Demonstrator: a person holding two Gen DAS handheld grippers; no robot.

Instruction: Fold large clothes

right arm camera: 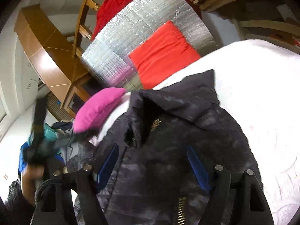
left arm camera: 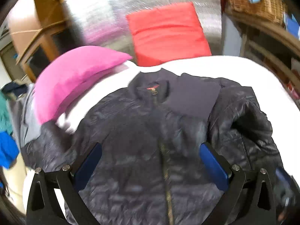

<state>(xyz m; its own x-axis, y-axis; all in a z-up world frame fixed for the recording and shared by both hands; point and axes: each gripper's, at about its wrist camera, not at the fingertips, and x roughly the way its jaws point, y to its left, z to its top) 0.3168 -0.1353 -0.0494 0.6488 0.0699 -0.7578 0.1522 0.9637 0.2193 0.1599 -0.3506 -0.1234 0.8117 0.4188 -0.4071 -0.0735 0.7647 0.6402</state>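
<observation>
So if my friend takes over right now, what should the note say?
Left tool: open, nothing held, above the jacket's front.
Right tool: open, nothing between its fingers, above the jacket.
Dark puffy jacket: on the white bed cover, front up, collar toward the red pillow, pink pillow beside it. One sleeve is folded across the chest.
Done: jacket laid out, one sleeve in.
Left: the other sleeve, then fold the body. More clothes wait in a pile past the pink pillow.

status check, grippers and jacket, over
Left hand-held gripper open, empty, above jacket. Right hand-held gripper open, empty. Jacket zipped, flat on white bed, one sleeve folded in. Pink pillow beside its shoulder.
</observation>
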